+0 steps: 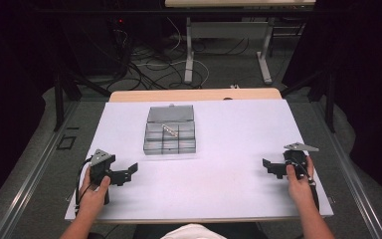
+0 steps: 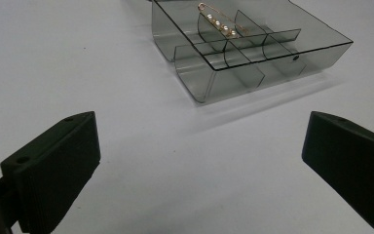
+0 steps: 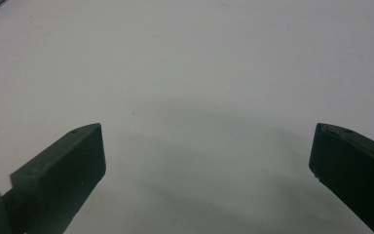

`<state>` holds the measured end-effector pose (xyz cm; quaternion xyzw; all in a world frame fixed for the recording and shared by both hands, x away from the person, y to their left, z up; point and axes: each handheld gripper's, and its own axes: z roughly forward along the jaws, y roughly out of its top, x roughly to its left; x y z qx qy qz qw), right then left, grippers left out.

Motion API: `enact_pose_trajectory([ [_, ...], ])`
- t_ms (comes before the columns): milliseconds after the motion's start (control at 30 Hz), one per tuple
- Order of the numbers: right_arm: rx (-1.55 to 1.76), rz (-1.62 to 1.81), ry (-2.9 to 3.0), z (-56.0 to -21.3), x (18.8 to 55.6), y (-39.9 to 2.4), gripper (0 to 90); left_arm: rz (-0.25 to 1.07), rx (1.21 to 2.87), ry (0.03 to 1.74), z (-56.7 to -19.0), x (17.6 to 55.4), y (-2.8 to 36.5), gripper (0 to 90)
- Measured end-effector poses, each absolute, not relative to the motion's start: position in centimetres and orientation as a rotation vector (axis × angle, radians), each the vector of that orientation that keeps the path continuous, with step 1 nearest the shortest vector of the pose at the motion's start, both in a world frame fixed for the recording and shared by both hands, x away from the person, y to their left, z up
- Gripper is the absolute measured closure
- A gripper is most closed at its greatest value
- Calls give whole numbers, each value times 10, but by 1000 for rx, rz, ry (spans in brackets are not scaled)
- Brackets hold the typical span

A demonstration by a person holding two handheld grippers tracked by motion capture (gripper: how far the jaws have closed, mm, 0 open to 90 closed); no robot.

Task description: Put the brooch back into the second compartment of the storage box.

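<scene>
A clear grey compartment box (image 1: 170, 136) with its lid open stands on the white table cover, past the middle. A gold pin with small pearls (image 1: 169, 129) lies across its dividers; the left gripper view shows the box (image 2: 253, 53) and the pin (image 2: 219, 22) from close by. My left gripper (image 1: 129, 173) rests at the front left, jaws wide open and pointing toward the box, nothing between them (image 2: 199, 161). My right gripper (image 1: 267, 167) sits at the front right, open, over bare cover (image 3: 207, 165).
The white cover (image 1: 219, 164) spans the wooden table (image 1: 194, 94). Behind it the floor holds cables (image 1: 149, 64) and the legs of another table (image 1: 189, 55). Metal rails run along both sides.
</scene>
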<state>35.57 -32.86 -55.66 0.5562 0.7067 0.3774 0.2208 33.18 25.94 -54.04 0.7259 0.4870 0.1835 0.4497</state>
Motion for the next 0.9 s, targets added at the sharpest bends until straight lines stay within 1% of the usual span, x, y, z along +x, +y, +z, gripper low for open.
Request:
enact_pose_trajectory([
  [300,1570,1043,1933,-558,356,-337,0,445,1807,1196,-542,333,260,4],
  [900,1592,1037,1944,-555,355,-338,0,438,1810,1196,-541,333,260,4],
])
